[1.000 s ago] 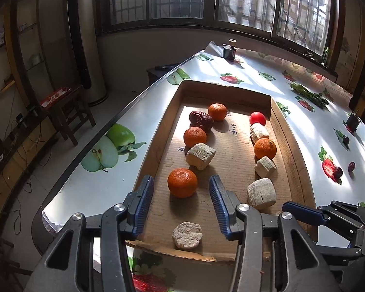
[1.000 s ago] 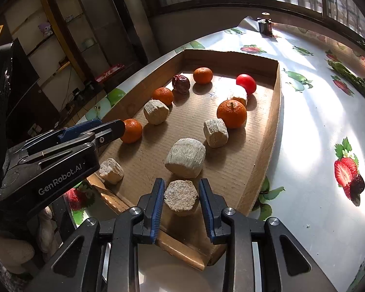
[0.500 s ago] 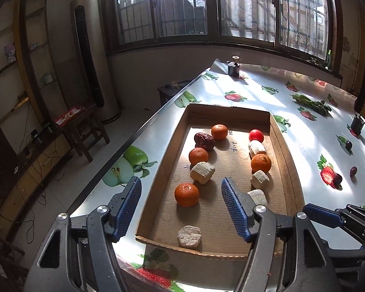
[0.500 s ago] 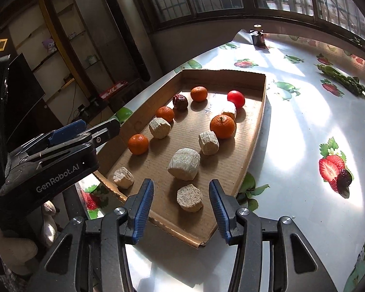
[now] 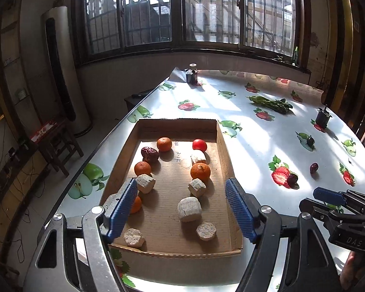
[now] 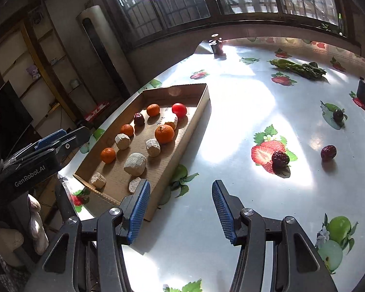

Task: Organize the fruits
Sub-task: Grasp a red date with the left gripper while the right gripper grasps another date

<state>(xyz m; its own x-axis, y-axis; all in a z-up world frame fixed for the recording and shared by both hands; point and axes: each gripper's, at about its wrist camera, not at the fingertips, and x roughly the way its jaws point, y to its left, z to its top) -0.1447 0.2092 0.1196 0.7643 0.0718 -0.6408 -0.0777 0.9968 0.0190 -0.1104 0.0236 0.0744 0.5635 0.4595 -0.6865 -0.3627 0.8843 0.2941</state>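
1. I hold my left gripper wide and empty above the cardboard tray, fruit sorted ahead of its fingers.
2. My right gripper, equally wide, faces loose dates ahead on the desk.

green vegetables, dark jar, stool

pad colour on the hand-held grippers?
Blue, ribbed pads; clearest in the right wrist view.
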